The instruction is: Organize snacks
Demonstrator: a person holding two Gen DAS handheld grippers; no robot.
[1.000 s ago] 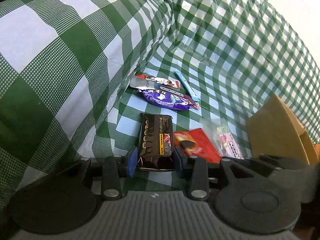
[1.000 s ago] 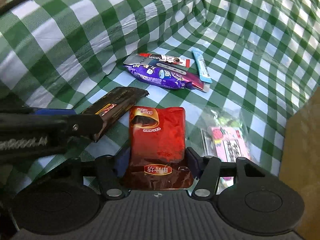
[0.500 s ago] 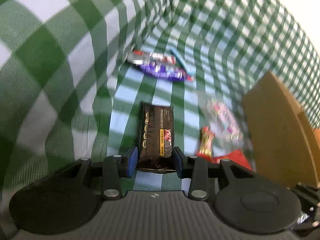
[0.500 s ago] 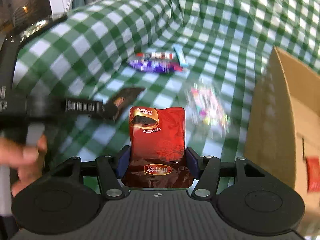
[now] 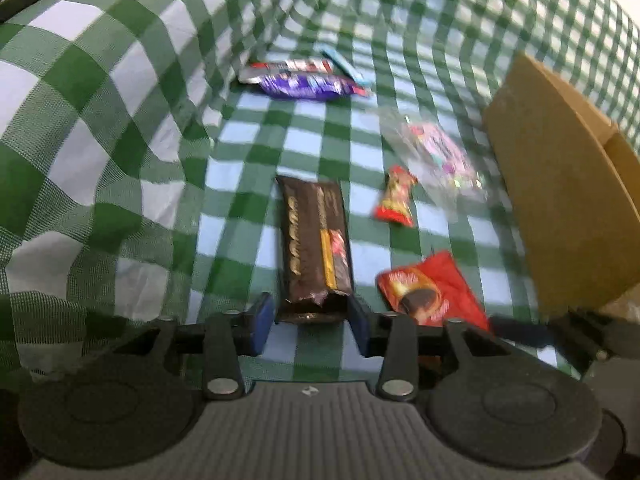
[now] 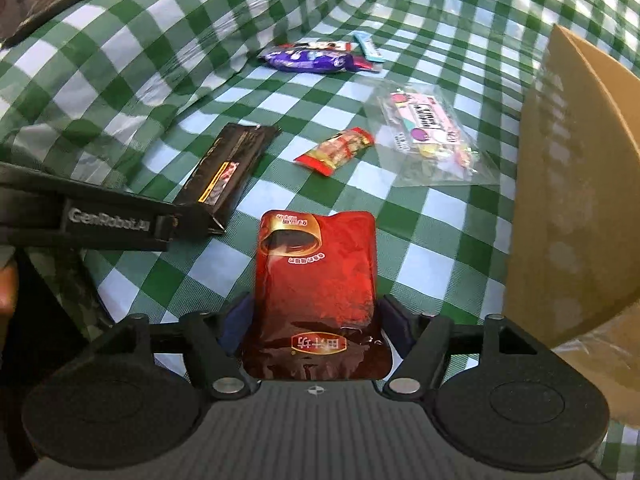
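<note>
My left gripper point(image 5: 310, 320) is shut on the near end of a dark brown snack bar point(image 5: 316, 244), held above the green checked cloth; the bar also shows in the right wrist view point(image 6: 228, 168). My right gripper point(image 6: 316, 324) is shut on a red foil snack pouch point(image 6: 316, 280), also held off the cloth; the pouch shows in the left wrist view point(image 5: 432, 292). A small red and yellow candy wrapper point(image 6: 336, 150) lies on the cloth beyond both. The brown cardboard box point(image 6: 572, 184) stands at the right.
A clear bag of pink sweets point(image 6: 428, 132) lies beside the box. A purple packet point(image 6: 312, 60), a red and white bar point(image 6: 320, 45) and a light blue stick point(image 6: 368, 46) lie at the back. The cloth rises in folds on the left.
Both grippers have lifted and pulled back with their snacks. The small red and yellow wrapper, hidden before, now shows on the cloth, and the box is nearer on the right.
</note>
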